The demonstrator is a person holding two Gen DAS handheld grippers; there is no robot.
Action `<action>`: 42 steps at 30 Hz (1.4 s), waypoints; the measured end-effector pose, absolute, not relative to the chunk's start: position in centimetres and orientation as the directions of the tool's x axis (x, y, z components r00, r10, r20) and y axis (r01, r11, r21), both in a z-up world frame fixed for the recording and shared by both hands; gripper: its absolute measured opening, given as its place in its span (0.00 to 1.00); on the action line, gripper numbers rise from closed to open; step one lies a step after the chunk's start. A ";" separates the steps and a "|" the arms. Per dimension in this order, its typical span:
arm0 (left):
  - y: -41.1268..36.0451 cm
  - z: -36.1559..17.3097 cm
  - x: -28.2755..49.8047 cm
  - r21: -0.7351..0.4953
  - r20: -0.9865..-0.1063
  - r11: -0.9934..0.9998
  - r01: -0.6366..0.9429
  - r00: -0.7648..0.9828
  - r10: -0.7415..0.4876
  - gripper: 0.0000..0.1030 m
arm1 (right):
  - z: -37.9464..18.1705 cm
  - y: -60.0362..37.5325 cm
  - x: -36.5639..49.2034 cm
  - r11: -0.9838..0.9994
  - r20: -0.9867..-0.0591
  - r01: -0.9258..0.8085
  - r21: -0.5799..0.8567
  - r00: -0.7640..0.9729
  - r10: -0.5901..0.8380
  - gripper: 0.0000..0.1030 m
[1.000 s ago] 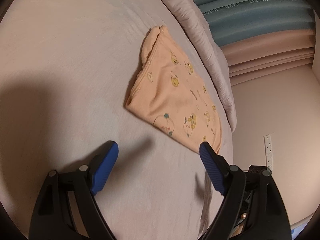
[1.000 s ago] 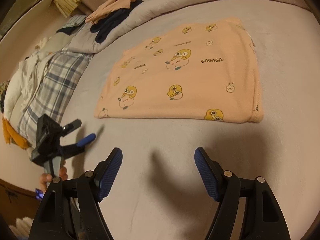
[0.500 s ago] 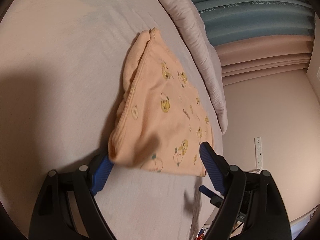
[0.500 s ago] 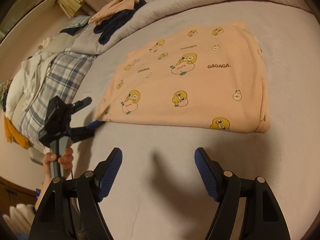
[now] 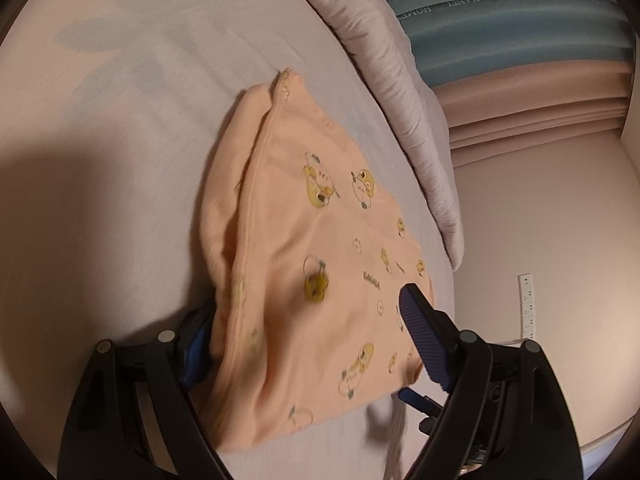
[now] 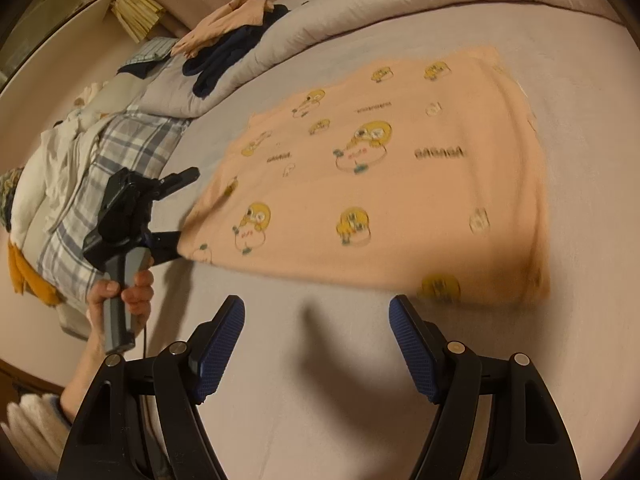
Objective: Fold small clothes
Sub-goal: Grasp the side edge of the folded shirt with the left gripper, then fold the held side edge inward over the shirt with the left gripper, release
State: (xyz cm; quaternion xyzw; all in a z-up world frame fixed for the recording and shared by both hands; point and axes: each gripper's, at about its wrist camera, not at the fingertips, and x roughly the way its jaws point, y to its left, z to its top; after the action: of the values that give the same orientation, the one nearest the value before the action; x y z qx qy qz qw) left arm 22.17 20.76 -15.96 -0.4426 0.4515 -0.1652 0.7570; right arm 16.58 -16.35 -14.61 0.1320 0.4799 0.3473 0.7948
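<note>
Peach garment (image 5: 304, 264) lies between the left hand-held gripper's (image 5: 304, 332) spread jaws, ahead of the unclenched, empty right hand-held gripper (image 6: 316, 340).

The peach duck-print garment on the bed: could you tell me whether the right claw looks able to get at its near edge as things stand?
Probably yes. The right claw is open and empty, with only bare sheet between it and the garment; the left claw works the far left corner.

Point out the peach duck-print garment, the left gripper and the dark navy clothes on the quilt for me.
peach duck-print garment (image 6: 400, 184): right wrist view, middle of its printed top face.
left gripper (image 6: 182, 208): right wrist view, midway between its fingertips at the garment's corner.
dark navy clothes (image 6: 228, 50): right wrist view, middle of the heap.
</note>
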 end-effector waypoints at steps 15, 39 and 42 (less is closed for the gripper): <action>17.7 -14.9 26.6 -0.676 -0.673 0.726 -0.129 0.508 -0.537 0.65 | -12.8 -10.7 23.3 0.779 -0.677 -0.448 0.439 0.405 0.615 0.64; 17.6 -15.6 26.8 -0.520 -0.780 0.843 -0.135 0.478 -0.404 0.21 | -12.9 -7.2 24.1 0.821 -0.750 -0.495 0.283 0.419 0.511 0.27; 17.4 -15.5 26.7 -0.516 -0.782 0.846 -0.137 0.478 -0.399 0.21 | -14.6 -6.5 23.9 0.836 -0.792 -0.494 0.238 0.400 0.462 0.27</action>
State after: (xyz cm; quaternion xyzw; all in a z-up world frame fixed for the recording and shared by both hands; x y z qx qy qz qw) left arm 26.73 17.44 -15.51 -0.2661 0.5043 -0.0802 0.8176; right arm 23.90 -6.51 -14.58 -0.0172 0.4673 0.2856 0.8365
